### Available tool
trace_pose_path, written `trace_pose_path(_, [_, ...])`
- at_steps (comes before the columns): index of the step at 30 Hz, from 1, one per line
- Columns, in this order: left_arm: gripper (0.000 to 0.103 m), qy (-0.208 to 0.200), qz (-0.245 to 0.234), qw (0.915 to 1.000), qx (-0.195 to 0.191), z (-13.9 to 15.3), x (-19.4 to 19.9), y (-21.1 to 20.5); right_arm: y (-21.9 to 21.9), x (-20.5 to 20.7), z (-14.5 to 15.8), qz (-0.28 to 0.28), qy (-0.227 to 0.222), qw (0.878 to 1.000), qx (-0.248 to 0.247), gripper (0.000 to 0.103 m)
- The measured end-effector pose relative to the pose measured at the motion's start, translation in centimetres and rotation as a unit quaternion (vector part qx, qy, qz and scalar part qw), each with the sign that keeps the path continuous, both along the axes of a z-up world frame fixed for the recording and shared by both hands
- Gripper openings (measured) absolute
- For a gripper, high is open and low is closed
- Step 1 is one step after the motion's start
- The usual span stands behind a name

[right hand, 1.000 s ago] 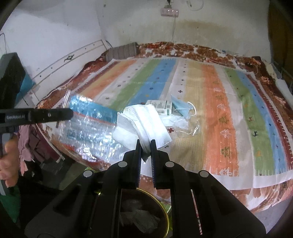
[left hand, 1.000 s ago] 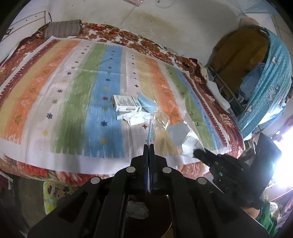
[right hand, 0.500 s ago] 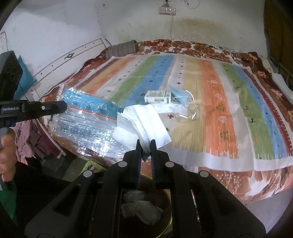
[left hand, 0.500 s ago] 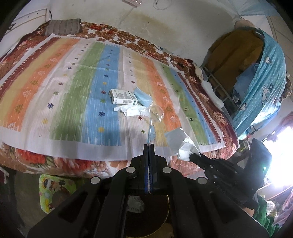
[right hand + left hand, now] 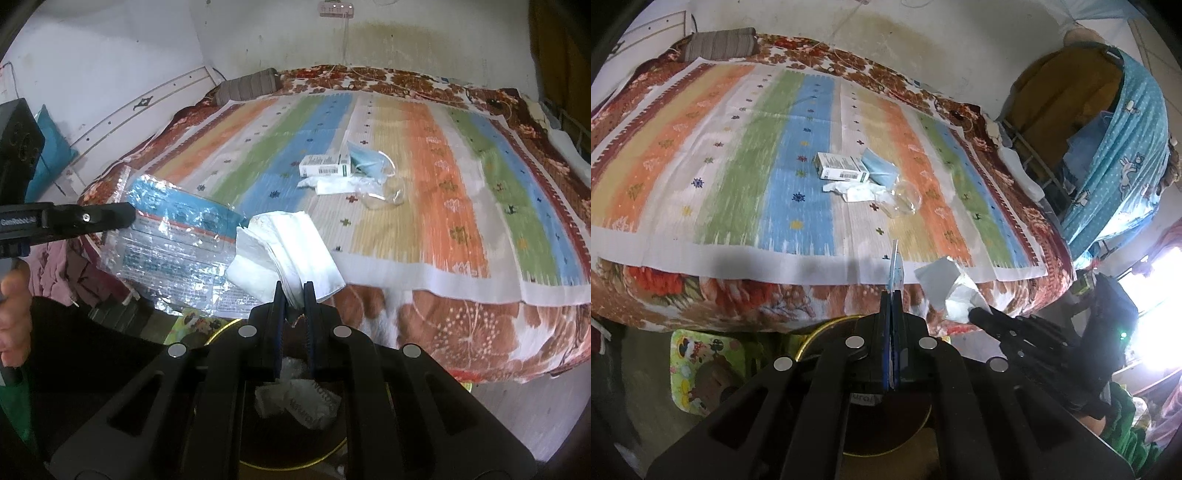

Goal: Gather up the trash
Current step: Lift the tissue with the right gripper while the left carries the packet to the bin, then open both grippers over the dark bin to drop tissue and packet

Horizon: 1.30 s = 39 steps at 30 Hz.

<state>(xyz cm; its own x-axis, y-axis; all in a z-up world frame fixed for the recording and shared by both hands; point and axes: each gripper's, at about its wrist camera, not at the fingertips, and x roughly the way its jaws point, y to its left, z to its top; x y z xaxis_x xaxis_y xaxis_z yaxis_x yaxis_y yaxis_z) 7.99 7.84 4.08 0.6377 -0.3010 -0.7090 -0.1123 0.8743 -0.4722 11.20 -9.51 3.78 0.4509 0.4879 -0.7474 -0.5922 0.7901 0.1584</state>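
My left gripper (image 5: 891,295) is shut on a thin clear-and-blue plastic wrapper (image 5: 173,243), which the left wrist view shows edge-on as a thin strip (image 5: 894,266). My right gripper (image 5: 293,291) is shut on a folded white tissue (image 5: 284,251). Both hang off the bed's front edge, above a dark bin with a gold rim (image 5: 210,332) that holds crumpled wrappers (image 5: 299,402). On the striped bedspread lie a white box (image 5: 842,168), a blue face mask (image 5: 881,170), a crumpled tissue (image 5: 857,190) and a clear plastic piece (image 5: 905,199).
The bed (image 5: 701,288) fills the view ahead, with a striped pillow (image 5: 720,44) at its far corner. A green cartoon-print stool (image 5: 701,365) stands left of the bin. A blue curtain (image 5: 1126,147) hangs over a rack at the right. A person's hand (image 5: 14,295) holds the left gripper.
Both grippers have drawn back from the bed and sunk a little, each keeping its hold. The bed's front edge and the bin now show more fully below them.
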Motion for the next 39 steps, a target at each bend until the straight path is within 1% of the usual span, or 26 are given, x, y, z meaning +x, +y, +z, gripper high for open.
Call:
trace_pose_path(3, [0.000, 0.002, -0.001, 1.0000, 0.002, -0.2, -0.7, -0.3, -0.2, -0.6, -0.7, 0.002, 0.007, 1.000, -0.006, 0.008])
trace_pose_path(8, [0.000, 0.017, -0.005, 0.9996, 0.023, -1.0, -1.3, -1.2, -0.2, -1.6, -1.8, 0.009, 0.021, 1.000, -0.016, 0.008])
trace_pose_path(12, [0.000, 0.043, -0.006, 0.9983, 0.038, -2.0, -1.5, -1.8, 0.1, -2.1, -2.8, 0.012, 0.033, 0.999, -0.034, 0.008])
trace_pose_path(18, [0.000, 0.082, -0.009, 0.9943, 0.068, -3.7, -0.7, -3.1, -0.1, -2.0, -4.9, 0.002, 0.077, 0.996, -0.044, 0.008])
trace_pose_path(21, [0.000, 0.099, -0.017, 0.9916, 0.081, -4.7, -0.4, -4.1, 0.1, -2.0, -5.4, 0.003, 0.082, 0.995, -0.052, 0.008])
trace_pose_path(24, [0.000, 0.119, -0.022, 0.9893, 0.082, -5.8, 0.1, -4.6, 0.5, -1.8, -6.1, 0.005, 0.089, 0.994, -0.064, 0.008])
trace_pose_path(27, [0.000, 0.135, -0.016, 0.9875, 0.079, -6.6, 0.7, -4.7, 0.8, -1.2, -7.4, 0.001, 0.112, 0.991, -0.074, 0.008])
trace_pose_path(35, [0.000, 0.192, 0.000, 0.9774, 0.087, -9.8, 2.4, -5.0, 0.9, 0.3, -10.2, -0.018, 0.166, 0.982, -0.083, 0.008])
trace_pose_path(39, [0.000, 0.217, 0.010, 0.9737, 0.068, -11.4, 3.3, -4.8, 1.6, 1.1, -12.1, -0.025, 0.182, 0.977, -0.105, 0.008])
